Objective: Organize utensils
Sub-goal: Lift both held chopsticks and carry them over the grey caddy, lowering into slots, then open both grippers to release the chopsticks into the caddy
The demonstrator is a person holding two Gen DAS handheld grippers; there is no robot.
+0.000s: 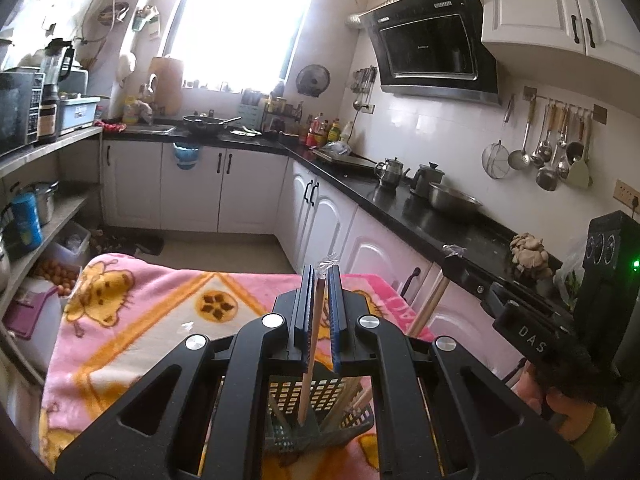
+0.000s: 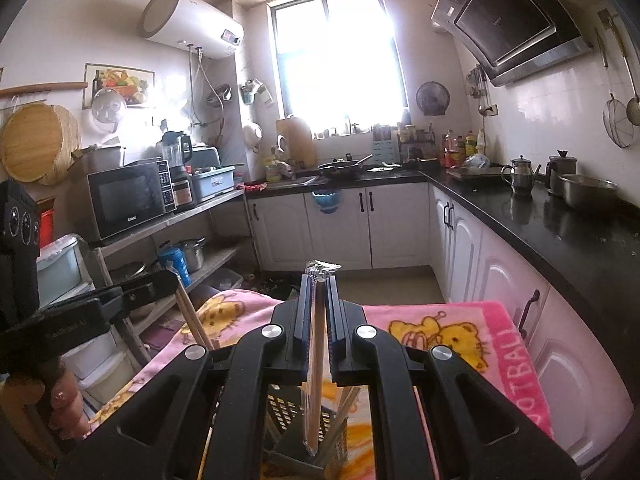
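My left gripper (image 1: pixel 320 276) is shut on a wrapped pair of wooden chopsticks (image 1: pixel 311 344) that hangs down into a dark perforated utensil basket (image 1: pixel 320 420). The basket stands on a pink cartoon blanket (image 1: pixel 132 320) and holds several more chopsticks. My right gripper (image 2: pixel 319 280) is shut on another wrapped pair of chopsticks (image 2: pixel 316 380), its lower end over the same basket (image 2: pixel 304 420). Each gripper shows in the other's view: the right one (image 1: pixel 452 268) at the right, the left one (image 2: pixel 168 280) at the left, both holding chopsticks.
A black countertop (image 1: pixel 440 220) with white cabinets runs along the right, carrying a steel bowl (image 1: pixel 454 200), kettles and mushrooms (image 1: pixel 528 252). Shelves (image 2: pixel 168 220) with a microwave (image 2: pixel 128 196) stand at the left. Ladles hang on the wall (image 1: pixel 552 148).
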